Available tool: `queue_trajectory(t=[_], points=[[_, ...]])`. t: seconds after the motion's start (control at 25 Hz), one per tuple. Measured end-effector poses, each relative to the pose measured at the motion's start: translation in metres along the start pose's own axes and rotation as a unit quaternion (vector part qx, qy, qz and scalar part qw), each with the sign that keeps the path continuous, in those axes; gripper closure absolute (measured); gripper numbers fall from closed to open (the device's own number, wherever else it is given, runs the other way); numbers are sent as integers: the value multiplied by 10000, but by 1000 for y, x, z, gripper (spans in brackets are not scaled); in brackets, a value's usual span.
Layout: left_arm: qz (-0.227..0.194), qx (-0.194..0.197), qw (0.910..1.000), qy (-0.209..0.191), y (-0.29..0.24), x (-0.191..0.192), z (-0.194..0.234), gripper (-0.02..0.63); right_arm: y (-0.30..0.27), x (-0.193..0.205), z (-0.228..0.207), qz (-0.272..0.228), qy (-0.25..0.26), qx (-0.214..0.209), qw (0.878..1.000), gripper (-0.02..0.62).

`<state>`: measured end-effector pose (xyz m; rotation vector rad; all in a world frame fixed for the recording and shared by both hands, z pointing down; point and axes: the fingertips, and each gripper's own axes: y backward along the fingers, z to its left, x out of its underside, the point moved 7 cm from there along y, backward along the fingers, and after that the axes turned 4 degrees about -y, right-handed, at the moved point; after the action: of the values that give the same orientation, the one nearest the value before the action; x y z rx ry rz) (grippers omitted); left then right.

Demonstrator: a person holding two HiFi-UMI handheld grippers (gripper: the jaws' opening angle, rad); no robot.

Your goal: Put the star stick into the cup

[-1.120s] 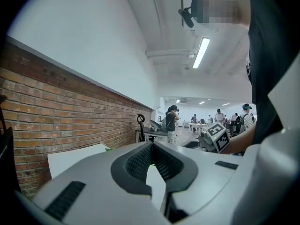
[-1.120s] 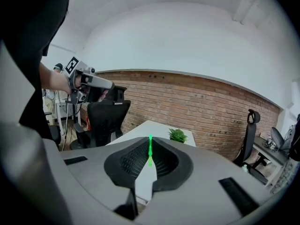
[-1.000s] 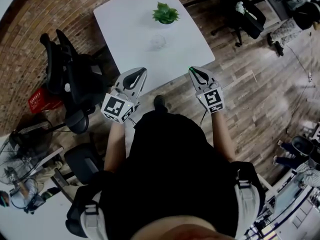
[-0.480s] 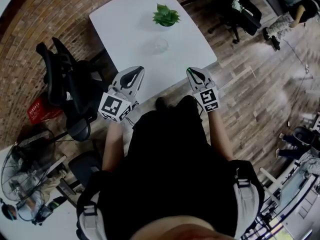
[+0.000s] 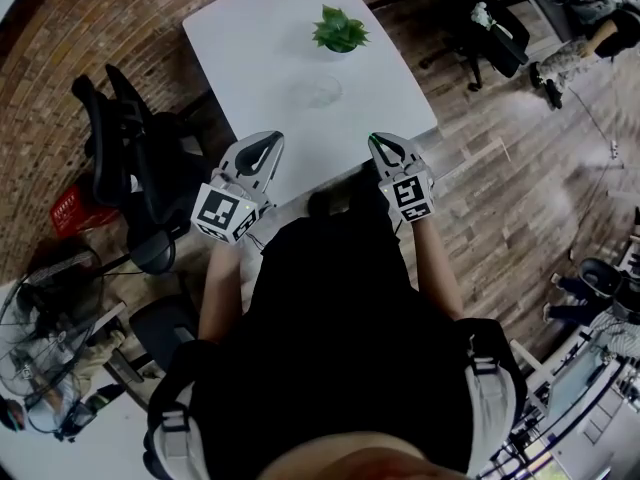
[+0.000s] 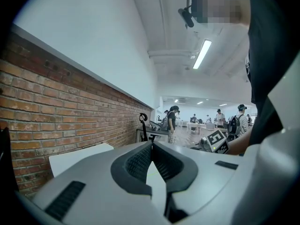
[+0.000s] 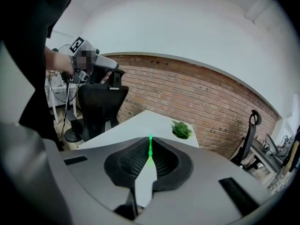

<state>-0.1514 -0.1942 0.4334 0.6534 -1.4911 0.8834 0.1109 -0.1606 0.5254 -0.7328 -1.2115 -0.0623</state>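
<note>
A: Head view?
B: Both claws were held out over the near edge of the white surface [image 5: 250, 48], well apart from each other. The left claw [image 5: 273, 141] was on the left and the right claw [image 5: 376, 143] on the right. A green sliver of the star stick [image 5: 371, 136] poked out at the right claw's tip. The clear cup [image 5: 318, 91] stood on the surface ahead of both claws, roughly midway between their lines. The stick was well apart from the cup. A potted plant [image 5: 340, 30] sat beyond the cup. A black office chair [image 5: 130, 158] stood off the left claw's outer side.

A: Left gripper view?
B: The left claw's jaws were pressed together at the tips, with nothing between them. It pointed past a corner of the surface toward a brick wall [image 6: 70, 111]. The right claw's marker cube showed off to its right. People stood far back in the room.

A: Right gripper view?
B: The right claw's jaws were almost together, pinching the star stick. The stick was thin and green, upright between the pads, with its tip just clearing them. I couldn't make out the star end. The surface lay ahead of the claw, with the plant ahead and slightly right. I couldn't pick out the cup there. The left claw showed up-left, held in a hand, above the chair.
</note>
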Motion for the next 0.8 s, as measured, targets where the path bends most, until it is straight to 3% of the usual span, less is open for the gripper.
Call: queue_trajectory(t=[0.36,0.8], points=[[77,-14,10000,-4,-17,-1,-3,584,-10,8,-13,112,142,-124,9998,581],[170,-414,9989,119,-21,-1,7,583,-40,9,-32,165,429,-435,9980,581]])
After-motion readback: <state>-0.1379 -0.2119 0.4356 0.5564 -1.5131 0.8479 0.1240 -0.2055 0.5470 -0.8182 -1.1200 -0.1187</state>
